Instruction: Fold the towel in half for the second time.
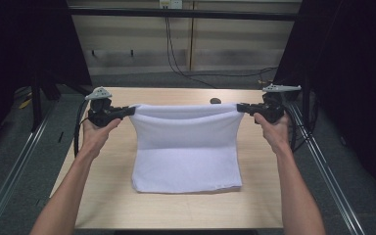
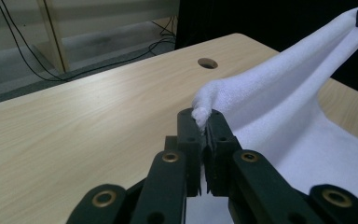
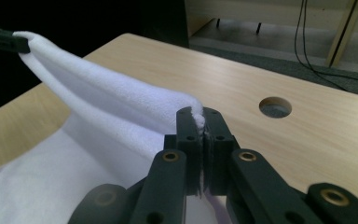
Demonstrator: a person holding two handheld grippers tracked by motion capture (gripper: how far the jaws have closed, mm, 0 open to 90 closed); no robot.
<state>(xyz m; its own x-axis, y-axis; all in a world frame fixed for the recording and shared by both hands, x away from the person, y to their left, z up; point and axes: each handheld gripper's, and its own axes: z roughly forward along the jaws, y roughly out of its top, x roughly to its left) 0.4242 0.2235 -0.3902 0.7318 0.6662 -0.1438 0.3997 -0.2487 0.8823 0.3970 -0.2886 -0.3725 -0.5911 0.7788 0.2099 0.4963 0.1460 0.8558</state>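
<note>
Left gripper [image 2: 205, 122] | pinches towel [image 1: 186, 147] corner | right gripper [image 3: 204, 120] likewise, apparently

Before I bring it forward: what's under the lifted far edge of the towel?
Under the raised edge of the white towel, pinched by the left gripper and right gripper, bare table shows. The tabletop beneath its flat near half is covered.

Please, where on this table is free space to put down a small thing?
Bare wood lies left and right of the white towel, along the near edge of the table, and at the far edge around the round hole. The middle is crowded: both grippers hold the towel's far corners up.
</note>
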